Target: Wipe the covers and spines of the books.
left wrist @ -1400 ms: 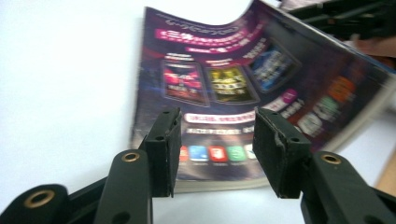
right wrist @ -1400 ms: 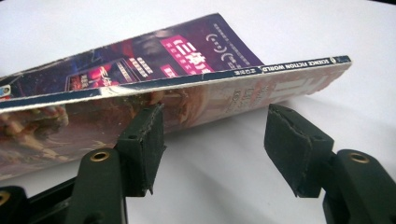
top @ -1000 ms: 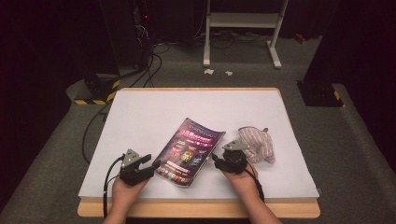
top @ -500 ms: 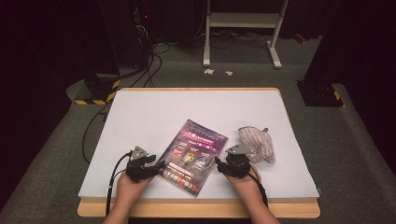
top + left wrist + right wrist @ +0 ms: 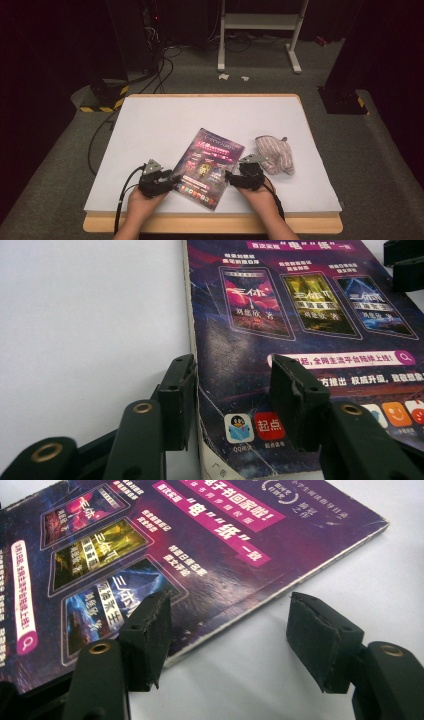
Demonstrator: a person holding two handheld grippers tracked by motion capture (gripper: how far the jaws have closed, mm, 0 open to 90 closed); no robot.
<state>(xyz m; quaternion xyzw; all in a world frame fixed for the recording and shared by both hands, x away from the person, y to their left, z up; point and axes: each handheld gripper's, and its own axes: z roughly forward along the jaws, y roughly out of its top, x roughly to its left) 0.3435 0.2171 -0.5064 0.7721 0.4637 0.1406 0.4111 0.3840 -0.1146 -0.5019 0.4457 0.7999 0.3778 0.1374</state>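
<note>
A thin book with a dark purple cover lies flat on the white table top, turned at an angle. My left gripper is at its near left edge. In the left gripper view the jaws straddle that edge of the book, one over the table and one over the cover; they have just been closing but stand apart. My right gripper is at the near right edge. Its jaws have just been opening, one over the cover and one over bare table.
A crumpled striped cloth lies just right of the right gripper. The table's wooden front edge is close under both hands. Cables trail off the left side, and a stand's legs are on the floor beyond.
The book, raised and tilted a second ago, now lies flat on the table. The left gripper has moved a little right up to the book's edge. The right hand has stayed put.
</note>
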